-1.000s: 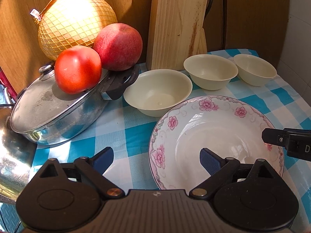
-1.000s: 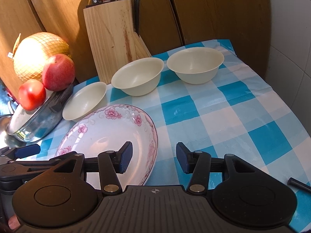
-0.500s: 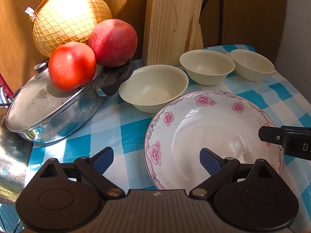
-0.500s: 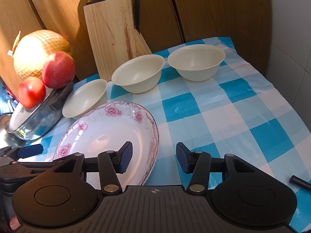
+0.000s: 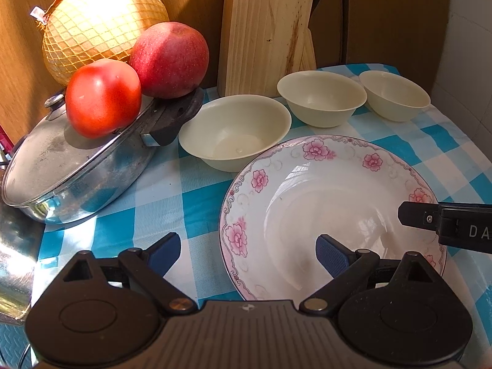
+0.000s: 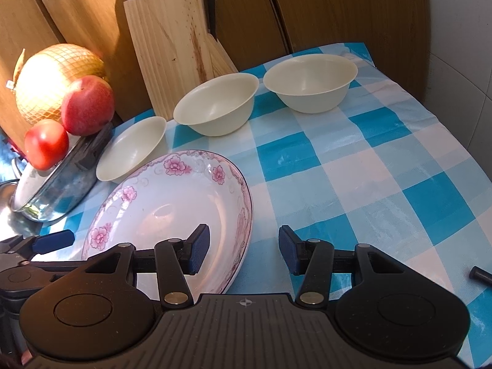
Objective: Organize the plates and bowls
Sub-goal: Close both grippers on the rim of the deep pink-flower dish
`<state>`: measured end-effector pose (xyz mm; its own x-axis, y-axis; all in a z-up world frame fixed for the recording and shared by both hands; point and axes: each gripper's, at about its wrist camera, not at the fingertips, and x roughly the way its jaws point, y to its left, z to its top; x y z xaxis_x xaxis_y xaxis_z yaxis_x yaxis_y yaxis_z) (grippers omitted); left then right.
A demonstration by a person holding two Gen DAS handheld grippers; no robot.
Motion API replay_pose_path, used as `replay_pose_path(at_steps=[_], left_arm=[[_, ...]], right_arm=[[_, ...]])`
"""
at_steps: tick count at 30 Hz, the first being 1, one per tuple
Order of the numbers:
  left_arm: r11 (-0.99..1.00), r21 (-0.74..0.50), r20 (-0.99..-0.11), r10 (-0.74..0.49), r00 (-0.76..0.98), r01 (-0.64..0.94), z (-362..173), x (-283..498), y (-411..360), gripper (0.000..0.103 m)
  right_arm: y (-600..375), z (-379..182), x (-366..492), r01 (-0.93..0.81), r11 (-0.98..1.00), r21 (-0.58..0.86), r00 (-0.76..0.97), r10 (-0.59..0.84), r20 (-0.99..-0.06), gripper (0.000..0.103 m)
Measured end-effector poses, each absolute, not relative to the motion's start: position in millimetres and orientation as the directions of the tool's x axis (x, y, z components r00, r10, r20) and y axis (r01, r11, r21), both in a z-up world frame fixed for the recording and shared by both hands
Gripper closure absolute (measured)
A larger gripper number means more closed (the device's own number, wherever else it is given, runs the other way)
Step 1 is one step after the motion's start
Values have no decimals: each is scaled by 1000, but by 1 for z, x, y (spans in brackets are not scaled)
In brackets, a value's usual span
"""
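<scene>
Straddling the left rim of the flowered plate (image 5: 323, 203), left gripper (image 5: 247, 250) spread wide, nothing held: one blue pad (image 5: 164, 250) over the checked tablecloth (image 5: 160, 196), the other above the plate's well. Straddling the plate's right rim in the right wrist view, right gripper (image 6: 244, 250) likewise wide open and empty, left pad (image 6: 199, 246) over the plate (image 6: 172, 203), right pad over the cloth (image 6: 353, 169); whether either pad touches the porcelain cannot be told. Visible in each view, one finger of the opposite gripper at the plate's far edge. Lying flat on the cloth near the front, this plate, white with pink flowers round the border. Behind it, in a row running back and to the right, three cream bowls: nearest bowl (image 5: 235, 132) just beside the plate's rim, middle bowl (image 5: 321, 98) and far bowl (image 5: 393, 95) apart from one another, all upright and empty. Behind the bowls, a wooden knife block (image 5: 267, 30) against brown panelling. At left, a lidded steel pan (image 5: 73, 169) tilted, with a tomato (image 5: 103, 97) and an apple (image 5: 169, 58) resting on it, and a netted yellow fruit (image 5: 101, 21) behind them. At the right edge of the right wrist view, a small dark object (image 6: 481, 274) on the cloth, too little shown to identify.
</scene>
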<state>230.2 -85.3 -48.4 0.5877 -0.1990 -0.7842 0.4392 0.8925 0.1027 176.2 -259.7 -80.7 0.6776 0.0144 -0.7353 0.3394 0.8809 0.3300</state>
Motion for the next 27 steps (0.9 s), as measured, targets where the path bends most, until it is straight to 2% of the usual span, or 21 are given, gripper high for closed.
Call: replay_pose_path(at_steps=[16, 27], left_arm=[[881, 98, -803, -205, 559, 464, -56, 234, -91, 16], [874, 44, -812, -250, 527, 483, -59, 241, -94, 21]], right_arm=[[-257, -85, 185, 321, 883, 342, 668, 44, -743, 47], [-263, -87, 190, 305, 855, 420, 665, 125, -736, 63]])
